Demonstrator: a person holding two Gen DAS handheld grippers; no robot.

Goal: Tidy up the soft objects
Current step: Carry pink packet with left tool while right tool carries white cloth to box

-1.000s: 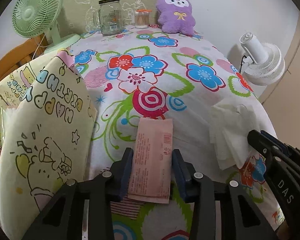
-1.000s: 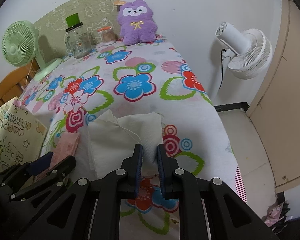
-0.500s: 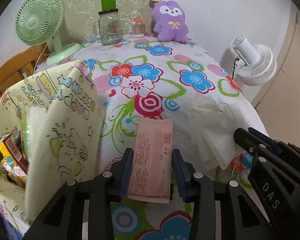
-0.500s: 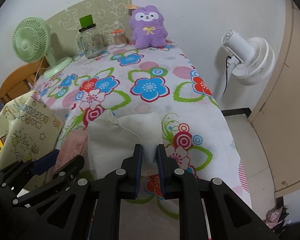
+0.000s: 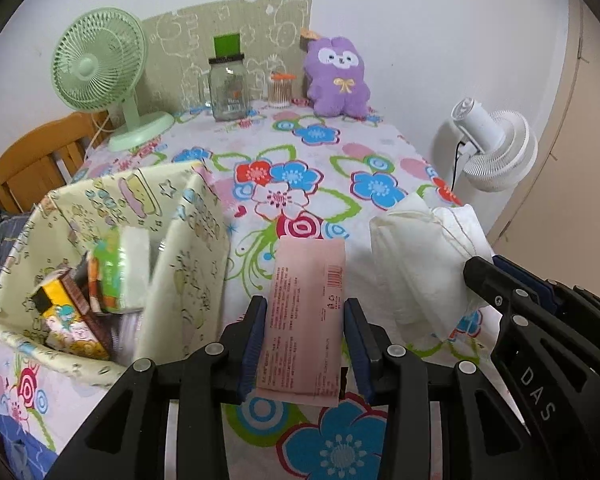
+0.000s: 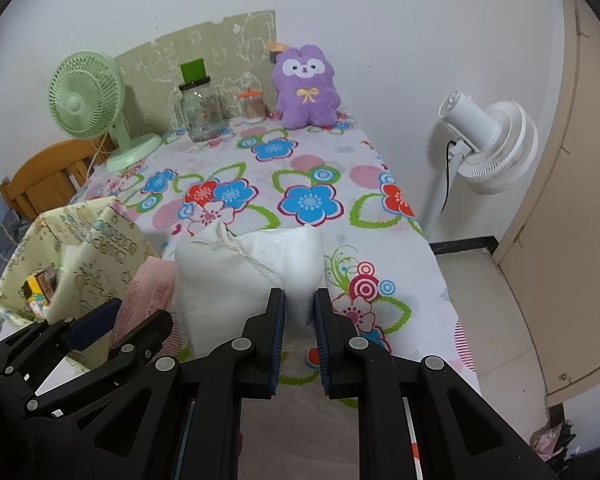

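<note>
Readable text first: the only clear lettering is "DAS", printed in white on the side of the right gripper [image 5: 512, 280] where it pokes into the left wrist view. The pink packet [image 5: 305, 316] is covered in small print plus a red barcode near its top right corner, but none of it is legible. The yellow bag [image 5: 180, 264] has bubbly pastel letters on its side, too warped to read properly (some cartoon doodles on it too).

Left gripper [image 5: 305, 328] is pinching the pink packet by its long edges, both blue pads pressed flat against it, and the packet sits above the flowery tablecloth [image 5: 372, 188] near the front of the table. Right gripper is clamped on the lower edge of the white pillow pack [image 6: 248, 276], which has a loose thread hanging across its front. The two held things are side by side, pink on the left, white on the right.

Containers: the yellow bag stands open just left of the pink packet, and inside there's a green and white pack [image 5: 116, 272] plus a yellow cartoon box [image 5: 66, 316]. At the back, a glass jar [image 5: 228, 88] with a black lid looks see-through, contents unclear, and next to it a small orange-lidded tub [image 5: 280, 88] holds what look like cotton swabs. A purple plush [image 5: 336, 80] sits beside that.
</note>
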